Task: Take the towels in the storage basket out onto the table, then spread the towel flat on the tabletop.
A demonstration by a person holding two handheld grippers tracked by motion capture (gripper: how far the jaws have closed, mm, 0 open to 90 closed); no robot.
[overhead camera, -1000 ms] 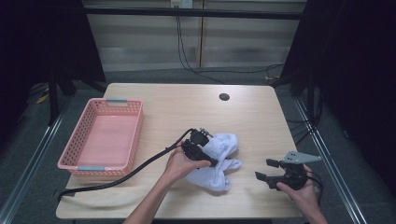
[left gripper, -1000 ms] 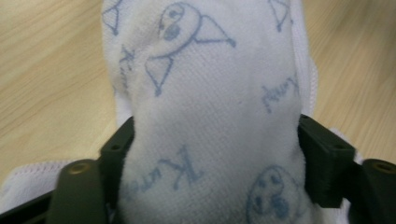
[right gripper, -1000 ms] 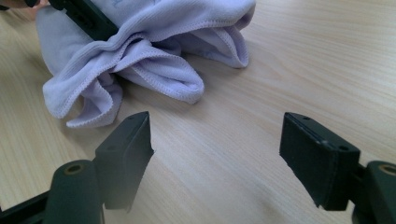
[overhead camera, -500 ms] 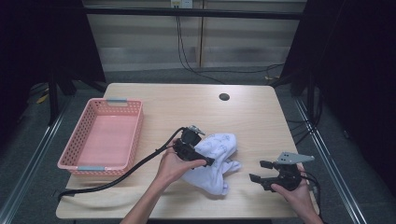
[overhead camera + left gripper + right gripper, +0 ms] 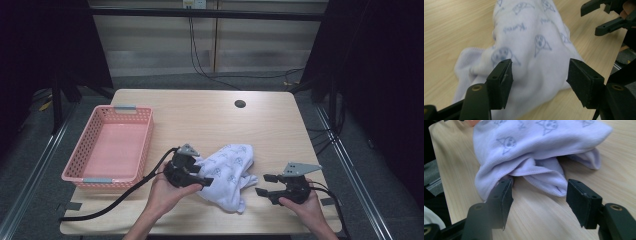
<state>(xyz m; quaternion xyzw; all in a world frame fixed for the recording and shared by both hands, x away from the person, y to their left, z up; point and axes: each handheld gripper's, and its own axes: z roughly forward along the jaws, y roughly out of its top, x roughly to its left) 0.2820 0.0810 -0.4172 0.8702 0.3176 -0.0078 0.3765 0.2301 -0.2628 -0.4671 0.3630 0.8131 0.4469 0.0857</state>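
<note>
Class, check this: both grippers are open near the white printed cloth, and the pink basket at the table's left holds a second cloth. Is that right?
Not quite. The pink basket is empty, as the high view shows. The rest stands: the left gripper and right gripper are open by the white printed cloth.

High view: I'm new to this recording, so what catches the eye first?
A crumpled white cloth printed with small faces lies near the table's front edge, between the open left gripper and right gripper. A pink basket sits at the left.
</note>
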